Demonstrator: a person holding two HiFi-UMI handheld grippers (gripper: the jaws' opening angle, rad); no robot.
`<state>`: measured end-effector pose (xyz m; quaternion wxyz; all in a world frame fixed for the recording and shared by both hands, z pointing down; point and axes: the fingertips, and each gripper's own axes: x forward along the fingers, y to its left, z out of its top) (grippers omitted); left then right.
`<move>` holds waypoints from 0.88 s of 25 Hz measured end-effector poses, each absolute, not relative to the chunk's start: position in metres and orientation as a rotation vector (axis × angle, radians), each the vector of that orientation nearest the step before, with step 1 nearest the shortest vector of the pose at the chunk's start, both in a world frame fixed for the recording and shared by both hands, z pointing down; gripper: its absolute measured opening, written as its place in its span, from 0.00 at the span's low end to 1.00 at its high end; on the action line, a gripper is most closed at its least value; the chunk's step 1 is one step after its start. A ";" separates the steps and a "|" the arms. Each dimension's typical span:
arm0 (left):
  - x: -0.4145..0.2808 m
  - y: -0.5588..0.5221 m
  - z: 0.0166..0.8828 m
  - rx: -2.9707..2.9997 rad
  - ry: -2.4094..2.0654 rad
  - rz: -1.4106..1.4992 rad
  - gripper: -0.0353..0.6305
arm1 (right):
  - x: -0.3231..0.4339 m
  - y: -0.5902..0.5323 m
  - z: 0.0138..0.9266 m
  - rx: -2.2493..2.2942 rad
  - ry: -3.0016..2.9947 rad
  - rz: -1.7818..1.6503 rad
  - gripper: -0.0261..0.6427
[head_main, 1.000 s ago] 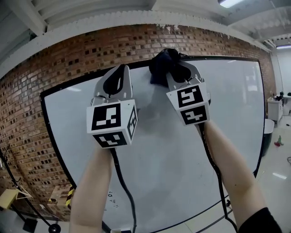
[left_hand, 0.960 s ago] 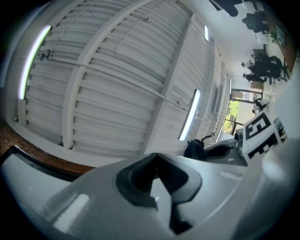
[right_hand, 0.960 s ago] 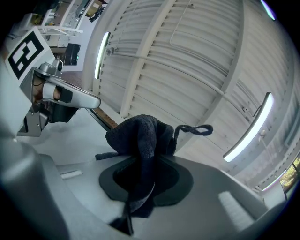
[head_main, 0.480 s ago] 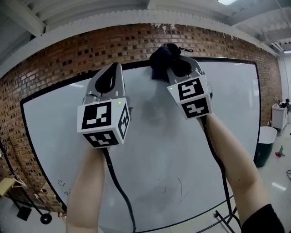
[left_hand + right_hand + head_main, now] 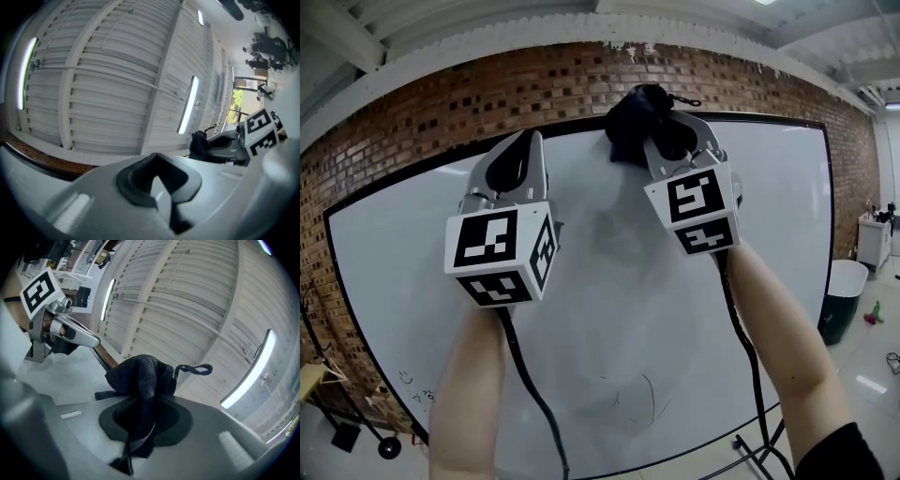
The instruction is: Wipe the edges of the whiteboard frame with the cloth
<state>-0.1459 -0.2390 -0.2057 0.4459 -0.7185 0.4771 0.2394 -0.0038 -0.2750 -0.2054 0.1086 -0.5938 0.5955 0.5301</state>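
A large whiteboard (image 5: pixel 628 319) with a thin black frame (image 5: pixel 572 128) stands in front of a brick wall. My right gripper (image 5: pixel 661 131) is shut on a dark cloth (image 5: pixel 628 127), which is held against the frame's top edge. In the right gripper view the cloth (image 5: pixel 140 378) bunches out between the jaws of the right gripper (image 5: pixel 143 413), with the frame (image 5: pixel 104 361) just beyond it. My left gripper (image 5: pixel 516 157) is raised to the left of it near the top edge, shut and holding nothing. The left gripper (image 5: pixel 157 164) points up at the ceiling.
The brick wall (image 5: pixel 441 122) runs behind the board, and white ceiling beams with strip lights (image 5: pixel 187 105) are overhead. The board's stand has a wheel (image 5: pixel 389 448) at lower left. A dark bin (image 5: pixel 842 300) stands on the floor at the right. Cables (image 5: pixel 525 394) hang from both grippers.
More of the board's left side now shows in the head view. The left gripper has drifted down and to the left. The right gripper still holds the cloth at the top edge.
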 end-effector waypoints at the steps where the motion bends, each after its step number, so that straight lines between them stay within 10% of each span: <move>1: -0.144 -0.238 -0.206 -1.780 1.169 0.599 0.06 | -0.001 -0.276 -0.204 -1.756 1.745 1.561 0.13; 22: 0.064 -0.235 -0.201 -1.631 1.180 0.666 0.06 | 0.228 -0.295 -0.197 -1.744 1.734 1.545 0.12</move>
